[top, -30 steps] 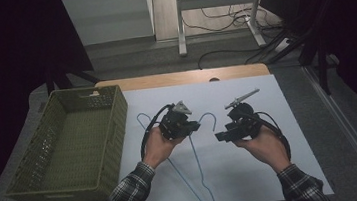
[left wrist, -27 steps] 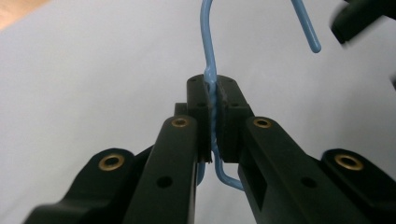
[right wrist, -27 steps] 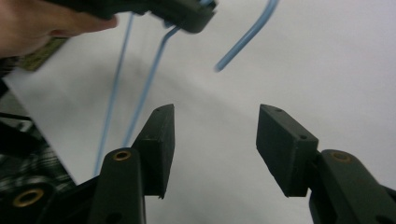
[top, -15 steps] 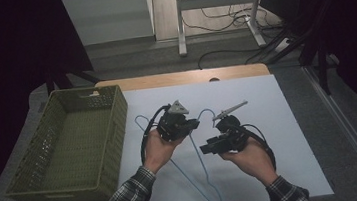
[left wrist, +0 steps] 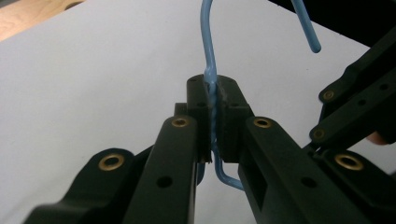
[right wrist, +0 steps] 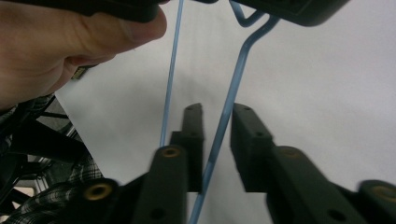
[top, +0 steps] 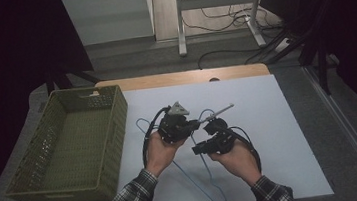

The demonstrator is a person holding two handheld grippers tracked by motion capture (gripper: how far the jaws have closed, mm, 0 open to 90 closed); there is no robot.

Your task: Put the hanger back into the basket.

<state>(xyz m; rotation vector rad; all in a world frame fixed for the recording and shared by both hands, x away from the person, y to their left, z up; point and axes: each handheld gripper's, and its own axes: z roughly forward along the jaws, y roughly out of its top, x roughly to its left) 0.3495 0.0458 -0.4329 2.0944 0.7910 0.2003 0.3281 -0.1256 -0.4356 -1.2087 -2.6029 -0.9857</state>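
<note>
A blue wire hanger lies on the white table sheet, with its hook raised at the middle. My left gripper is shut on the hanger's twisted neck, and the hook rises beyond the jaws. In the high view the left gripper points right. My right gripper sits just right of it and below it, pointing left. One slanted wire arm of the hanger runs between the right gripper's jaws, which have just been closing. A gap still shows beside the wire.
A green woven basket stands at the table's left side. The wooden table edge runs along the back. Bare white sheet spreads to the right of my hands. A hand holding the left gripper is close in the right gripper view.
The right hand has moved left and down toward the left gripper, and its jaws have narrowed around the hanger wire. The left hand has kept still.
</note>
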